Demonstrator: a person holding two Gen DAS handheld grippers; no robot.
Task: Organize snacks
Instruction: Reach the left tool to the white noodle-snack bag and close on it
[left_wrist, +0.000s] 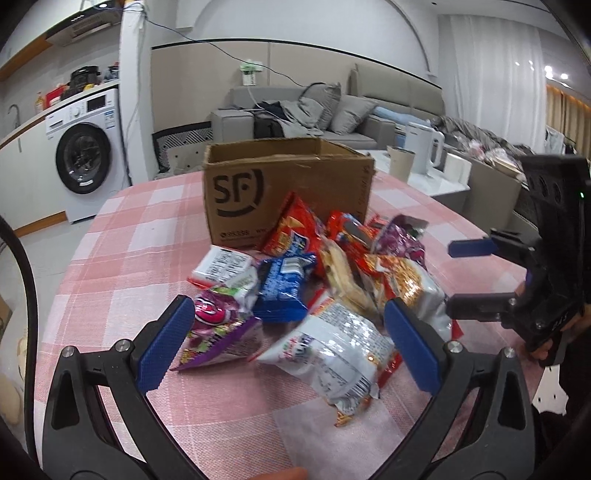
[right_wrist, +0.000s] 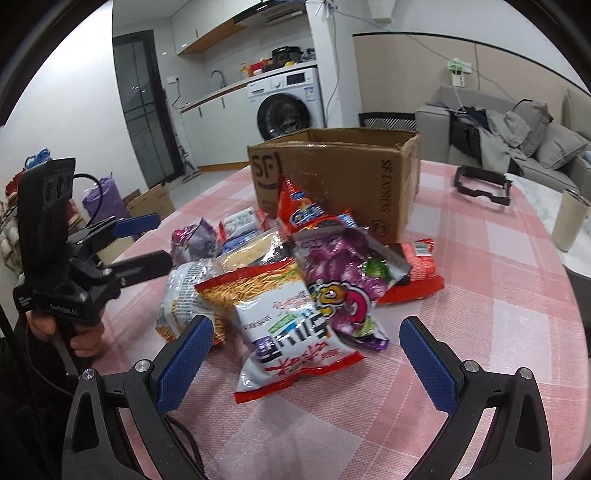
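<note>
A heap of snack packets (left_wrist: 325, 280) lies on the pink checked desk (left_wrist: 140, 236), piled just in front of an open-topped cardboard box (left_wrist: 288, 184) that stands behind it; one red packet (left_wrist: 291, 229) leans against the box's front wall. The left tongs (left_wrist: 291, 343) are spread wide and hold nothing, hanging low at the near edge of the heap, with a white noodle packet (left_wrist: 332, 354) lying between the two blue pads and a purple packet (left_wrist: 218, 332) touching or nearly touching the left pad. The right tongs (right_wrist: 306, 354) are also spread and empty, approaching from the other side of the pile; the nearest thing to them is a white and red noodle packet (right_wrist: 291, 332), which sits almost centred between their pads with a purple snack bag (right_wrist: 347, 280) overlapping its far corner. That packet's long axis runs roughly away from the right tongs toward the box, so its narrow width lies across the opening, which looks favourable for a pinch. Each hand has a packet directly ahead, but the left tongs seem closer to their packet. The box lies straight beyond the heap for both, so any lifted packet would likely travel forward and over the front wall. The overlapping bags could drag along with whichever is picked.
</note>
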